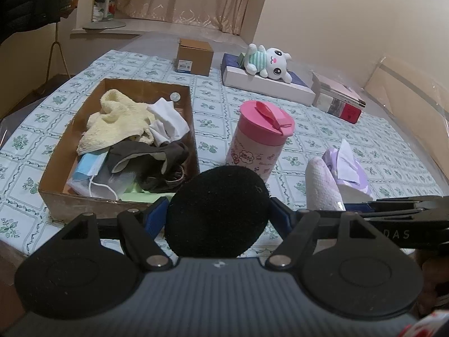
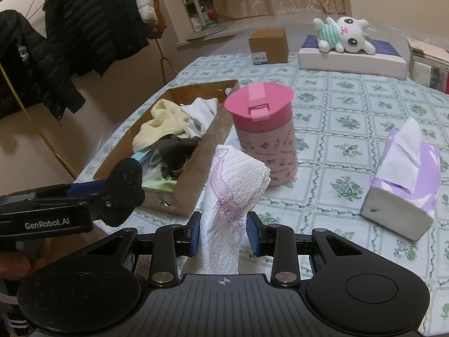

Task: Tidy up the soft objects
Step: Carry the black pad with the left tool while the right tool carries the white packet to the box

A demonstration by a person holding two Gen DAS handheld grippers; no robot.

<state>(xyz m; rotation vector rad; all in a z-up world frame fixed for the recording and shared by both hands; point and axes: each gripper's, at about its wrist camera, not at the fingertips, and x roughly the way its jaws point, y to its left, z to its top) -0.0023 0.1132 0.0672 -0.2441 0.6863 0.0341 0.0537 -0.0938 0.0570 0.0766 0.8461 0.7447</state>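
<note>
Floral-checked cloth covers the surface [image 1: 213, 90], with coats hanging on a rack behind it. Near its front edge sits an open cardboard box [image 1: 193, 129] already holding a yellow towel [image 1: 118, 120], a white cloth, a dark garment and a blue face mask.

Each claw carries something soft. The left claw [image 1: 217, 216] stands fairly wide, its blue pads pressed into a round black foam pad [image 1: 216, 210] just in front of the box's near corner. The right claw [image 2: 224, 233] is narrowed onto a wad of pink-printed paper towel [image 2: 233, 185], held upright just beside the box's right wall.

To do this step well, I judge each load should be carried over the box's rim and clear of the wall before the pads part; both pieces are light and may cling or spring out.

Just right of the box stands a pink lidded cup [image 2: 263, 134], close to the right claw's path and easy to tip. Further right of the box lies a purple tissue pack [image 2: 404, 179]; well behind it a plush bunny [image 1: 266, 61] waits on a flat carton.
</note>
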